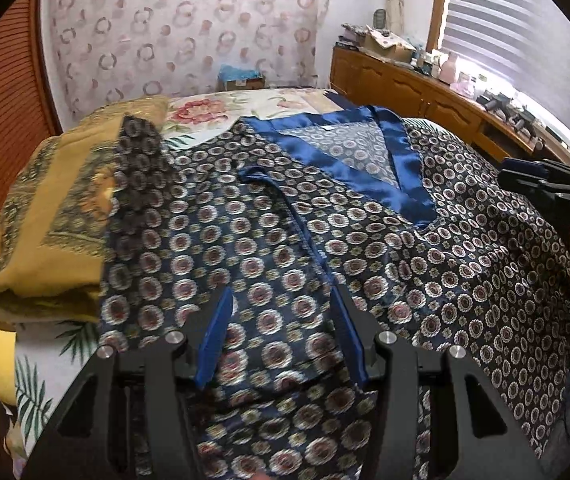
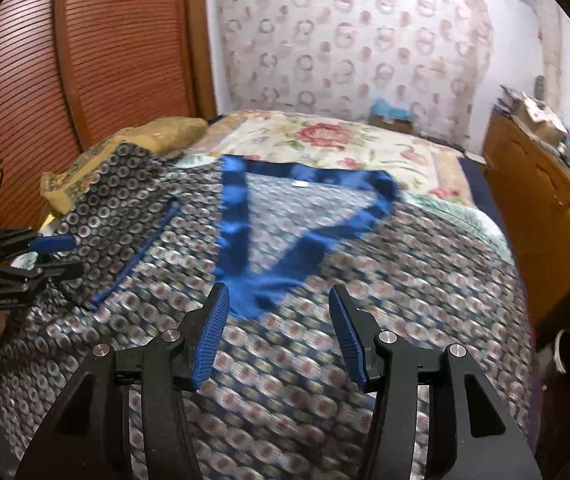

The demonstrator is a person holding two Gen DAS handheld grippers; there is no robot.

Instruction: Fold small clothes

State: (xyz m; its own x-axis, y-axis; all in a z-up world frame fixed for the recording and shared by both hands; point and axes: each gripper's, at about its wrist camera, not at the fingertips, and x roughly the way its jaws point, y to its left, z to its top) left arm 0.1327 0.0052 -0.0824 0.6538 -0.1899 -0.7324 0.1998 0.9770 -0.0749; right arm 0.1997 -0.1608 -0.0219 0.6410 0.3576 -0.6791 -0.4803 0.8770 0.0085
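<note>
Both hand-held grippers wide, empty: left (image 1: pixel 281 300), right (image 2: pixel 279 300). I'd pinch patterned garment (image 1: pixel 285 248) sleeve (image 1: pixel 141 168) at ten o'clock, fold inward toward blue collar (image 1: pixel 349 156).

Garment (image 1: pixel 277 248): patterned cloth; glossy satin collar (image 1: pixel 401 168). My left claw (image 1: pixel 281 312): matt black plastic, ribbed blue pads (image 1: pixel 215 344). Dresser (image 1: pixel 401 84), 2 o'clock: varnished wood.

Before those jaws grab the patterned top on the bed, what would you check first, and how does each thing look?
1. Patterned top spread out on the bed: ok.
2. Left gripper jaws apart, holding nothing: ok.
3. Right gripper jaws apart, holding nothing: ok.
4. Blue collar facing up, in plain sight: ok.
5. Sleeve lying flat: not ok, it rides up on the yellow pillow.
6. Right wrist view sharp: not ok, blurred.
</note>
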